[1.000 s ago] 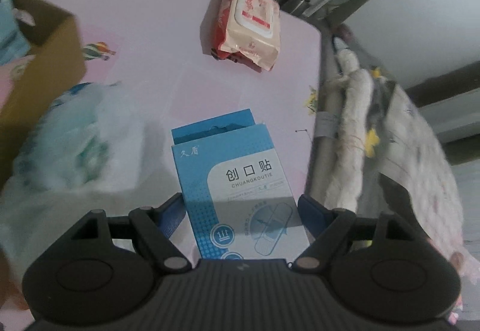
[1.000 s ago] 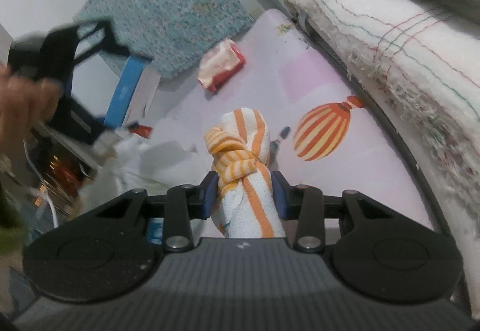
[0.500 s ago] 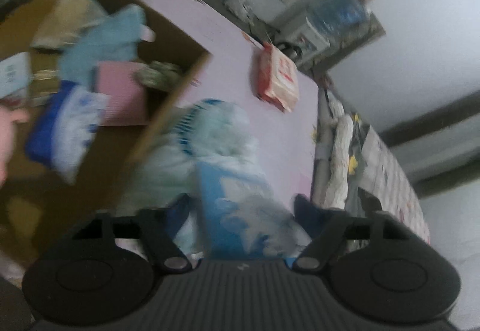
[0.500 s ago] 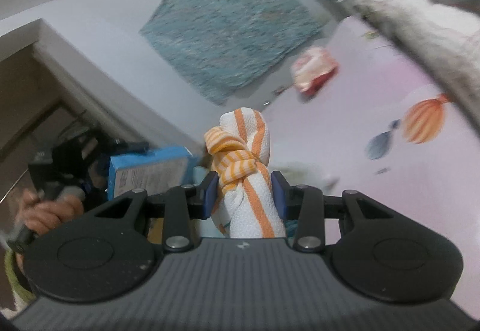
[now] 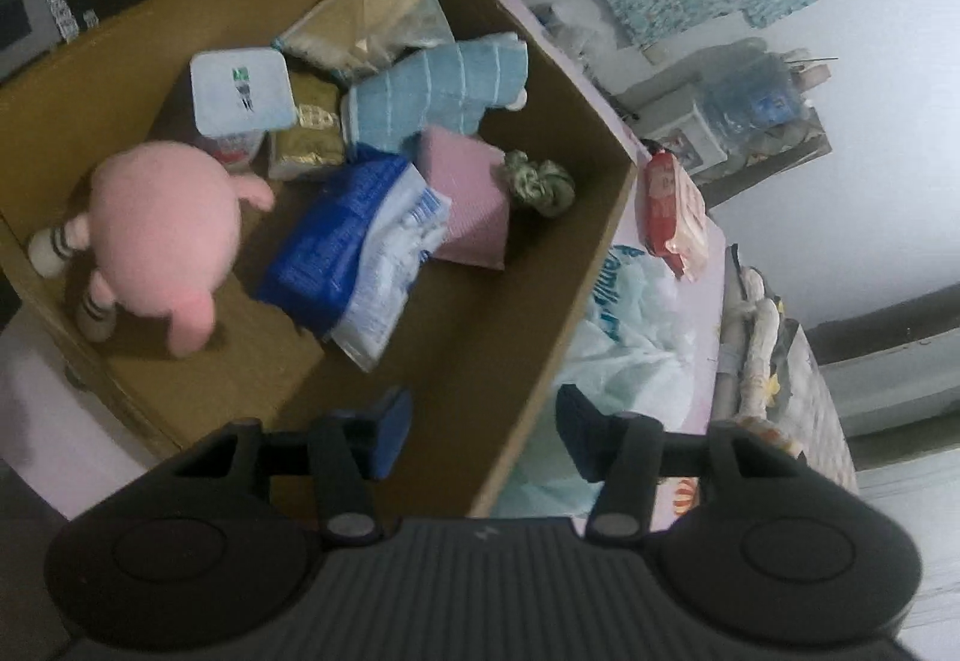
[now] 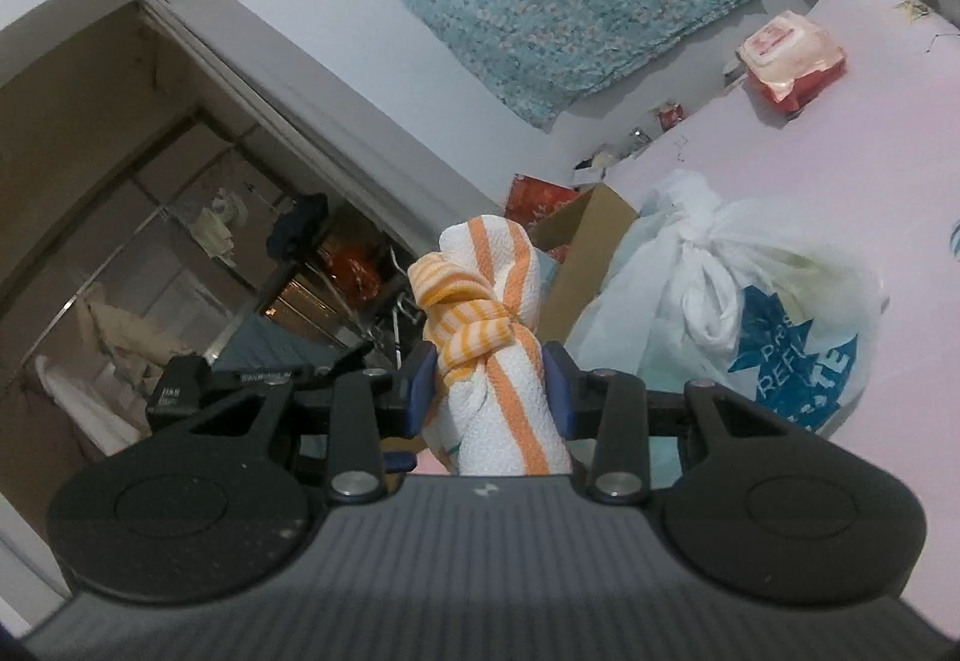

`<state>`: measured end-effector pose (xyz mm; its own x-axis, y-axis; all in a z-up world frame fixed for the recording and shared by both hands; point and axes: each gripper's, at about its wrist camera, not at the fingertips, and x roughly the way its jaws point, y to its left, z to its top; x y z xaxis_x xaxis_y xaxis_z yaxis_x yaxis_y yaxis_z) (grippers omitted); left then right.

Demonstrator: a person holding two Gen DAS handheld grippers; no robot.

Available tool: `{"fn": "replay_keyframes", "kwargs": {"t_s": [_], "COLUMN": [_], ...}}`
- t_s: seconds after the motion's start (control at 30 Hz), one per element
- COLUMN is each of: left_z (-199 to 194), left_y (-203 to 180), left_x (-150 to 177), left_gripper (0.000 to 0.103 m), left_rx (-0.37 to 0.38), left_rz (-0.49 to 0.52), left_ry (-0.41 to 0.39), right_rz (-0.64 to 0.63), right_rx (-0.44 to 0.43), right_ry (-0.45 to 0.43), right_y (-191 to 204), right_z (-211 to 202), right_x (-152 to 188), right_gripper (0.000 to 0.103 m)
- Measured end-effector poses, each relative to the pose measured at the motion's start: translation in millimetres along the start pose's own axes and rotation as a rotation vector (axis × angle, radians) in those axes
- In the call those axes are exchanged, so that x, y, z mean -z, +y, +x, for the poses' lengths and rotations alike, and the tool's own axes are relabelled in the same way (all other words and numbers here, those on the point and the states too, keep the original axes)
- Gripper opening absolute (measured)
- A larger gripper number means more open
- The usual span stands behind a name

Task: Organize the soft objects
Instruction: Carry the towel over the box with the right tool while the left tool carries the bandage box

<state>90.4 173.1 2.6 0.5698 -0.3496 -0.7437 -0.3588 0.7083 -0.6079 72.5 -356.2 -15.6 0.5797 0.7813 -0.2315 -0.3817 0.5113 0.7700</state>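
Note:
My left gripper (image 5: 483, 436) is open and empty, held above the near wall of a cardboard box (image 5: 600, 241). In the box lie a pink plush toy (image 5: 162, 235), a blue striped cloth (image 5: 438, 97), a pink pad (image 5: 468, 196), a blue and white pack (image 5: 354, 247) and a green scrunchie (image 5: 537, 178). The blue plaster box is not in view. My right gripper (image 6: 489, 391) is shut on a knotted white and orange striped towel (image 6: 486, 337), held up in the air. The cardboard box's corner (image 6: 591, 229) shows behind the towel.
A tied white plastic bag (image 6: 720, 295) lies on the pink bed sheet (image 6: 840, 169) beside the box; it also shows in the left wrist view (image 5: 630, 337). A red wet-wipes pack (image 6: 792, 55) lies farther back. A rolled towel and bedding (image 5: 756, 343) line the bed's right edge.
My left gripper swung from the bed over the cardboard box and let go of the blue plaster box; its jaws are now open. My right gripper lifted the towel and turned toward the box.

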Motion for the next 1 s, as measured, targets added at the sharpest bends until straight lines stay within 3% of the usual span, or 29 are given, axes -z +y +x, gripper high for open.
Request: {"fn": "replay_keyframes", "kwargs": {"t_s": [0.2, 0.43, 0.6, 0.77, 1.0], "left_z": [-16, -49, -74, -83, -86], "left_y": [2, 0, 6, 33, 66], "left_x": [9, 25, 35, 35, 34], "left_gripper": [0.062, 0.072, 0.082, 0.085, 0.085], "left_rx": [0.051, 0.070, -0.014, -0.124, -0.232], "left_rz": [0.056, 0.143, 0.214, 0.185, 0.139], "left_ry": [-0.059, -0.149, -0.237, -0.304, -0.378], "right_rz": [0.012, -0.020, -0.064, -0.132, -0.219], "right_rx": [0.039, 0.007, -0.073, -0.129, -0.006], "right_ry": [0.008, 0.031, 0.108, 0.256, 0.467], "right_y": [-11, 2, 29, 64, 99], "right_z": [-7, -4, 24, 79, 180], "right_x": [-1, -4, -8, -2, 24], "right_gripper": [0.037, 0.037, 0.037, 0.037, 0.038]}}
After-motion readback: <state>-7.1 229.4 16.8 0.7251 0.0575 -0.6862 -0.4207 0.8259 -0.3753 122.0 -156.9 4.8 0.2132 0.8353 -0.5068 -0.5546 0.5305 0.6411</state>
